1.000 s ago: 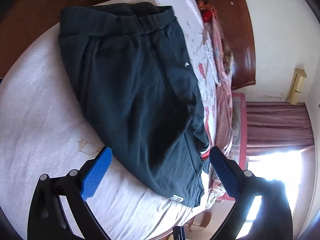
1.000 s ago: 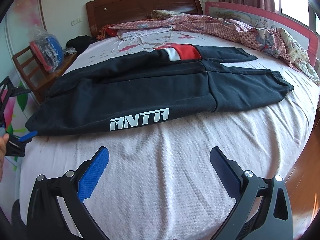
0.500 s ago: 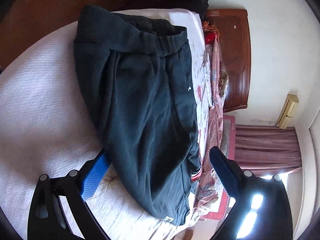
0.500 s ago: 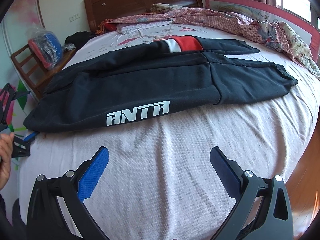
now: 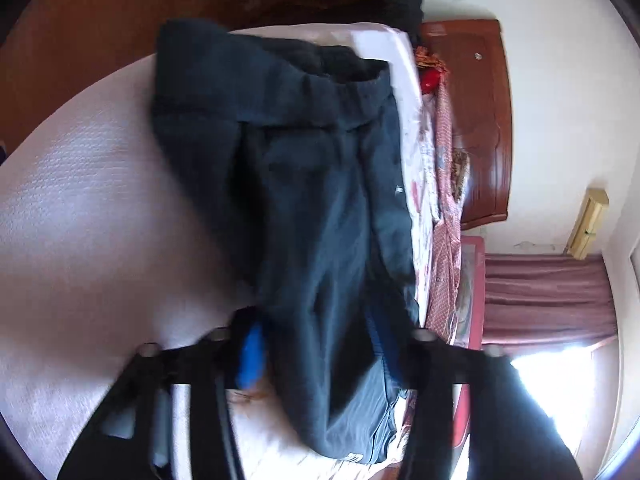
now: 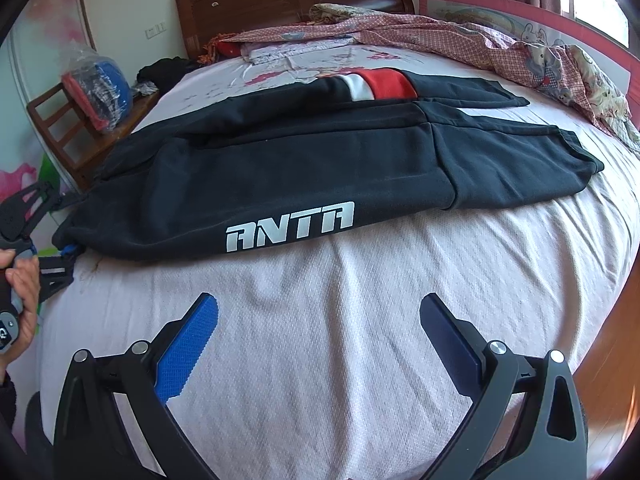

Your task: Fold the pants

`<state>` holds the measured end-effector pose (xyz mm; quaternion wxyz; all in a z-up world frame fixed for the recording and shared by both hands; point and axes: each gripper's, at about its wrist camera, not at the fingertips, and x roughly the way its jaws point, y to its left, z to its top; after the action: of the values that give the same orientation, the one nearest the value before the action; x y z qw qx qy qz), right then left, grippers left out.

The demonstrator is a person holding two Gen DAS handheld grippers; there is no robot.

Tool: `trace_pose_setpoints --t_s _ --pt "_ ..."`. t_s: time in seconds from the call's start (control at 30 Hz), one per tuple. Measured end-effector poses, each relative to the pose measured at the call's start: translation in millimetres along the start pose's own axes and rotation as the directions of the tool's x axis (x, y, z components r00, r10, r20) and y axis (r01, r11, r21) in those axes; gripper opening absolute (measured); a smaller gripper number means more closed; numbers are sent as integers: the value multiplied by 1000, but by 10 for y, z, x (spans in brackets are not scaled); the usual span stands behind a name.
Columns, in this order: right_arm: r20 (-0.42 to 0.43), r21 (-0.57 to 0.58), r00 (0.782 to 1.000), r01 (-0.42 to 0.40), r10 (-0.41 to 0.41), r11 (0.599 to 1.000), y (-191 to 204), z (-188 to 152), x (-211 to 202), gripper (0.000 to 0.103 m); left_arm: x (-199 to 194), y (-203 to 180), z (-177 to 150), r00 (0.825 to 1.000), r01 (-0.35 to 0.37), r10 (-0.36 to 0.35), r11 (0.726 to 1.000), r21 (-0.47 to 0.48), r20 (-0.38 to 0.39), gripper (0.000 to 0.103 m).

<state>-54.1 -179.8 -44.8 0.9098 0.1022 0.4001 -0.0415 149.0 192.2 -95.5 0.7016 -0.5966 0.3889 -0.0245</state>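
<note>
Black ANTA track pants (image 6: 320, 168) lie flat across the bed, legs folded one on the other, with a red and white stripe on the far leg. In the left wrist view the pants (image 5: 312, 208) fill the middle, waistband at the top. My left gripper (image 5: 316, 356) has its jaws narrowed around the pants' edge, blurred by motion; it also shows in the right wrist view (image 6: 66, 254) at the pants' left end. My right gripper (image 6: 318, 336) is open and empty over the sheet, short of the ANTA print.
The pink bed sheet (image 6: 360, 320) spreads in front of the pants. A checked quilt (image 6: 480, 48) is heaped at the far right by a pink bed rail (image 6: 520, 12). A wooden chair (image 6: 76, 128) with bagged clothes stands left of the bed.
My left gripper moved forward onto the pants' edge and its jaws closed in around the cloth. My right gripper stayed open and barely moved.
</note>
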Motion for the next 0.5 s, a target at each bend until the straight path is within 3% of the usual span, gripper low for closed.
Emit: trace_pose_setpoints --t_s 0.03,0.07,0.23,0.5 --pt "1 2 1000 -1 1 1000 -13 7 -5 100 1 71 17 1000 -8 8 1000 -22 -6 14" --pt "2 10 1000 -1 1 1000 -31 14 -12 100 13 118 35 1000 5 -5 999 -41 -8 9" --pt "11 63 1000 21 -21 998 -265 94 -82 100 -67 16 2 999 -24 24 1000 16 22 7" --pt "21 253 997 66 -74 965 -1404 493 -203 100 -604 -435 -219 996 82 -87 985 154 21 7"
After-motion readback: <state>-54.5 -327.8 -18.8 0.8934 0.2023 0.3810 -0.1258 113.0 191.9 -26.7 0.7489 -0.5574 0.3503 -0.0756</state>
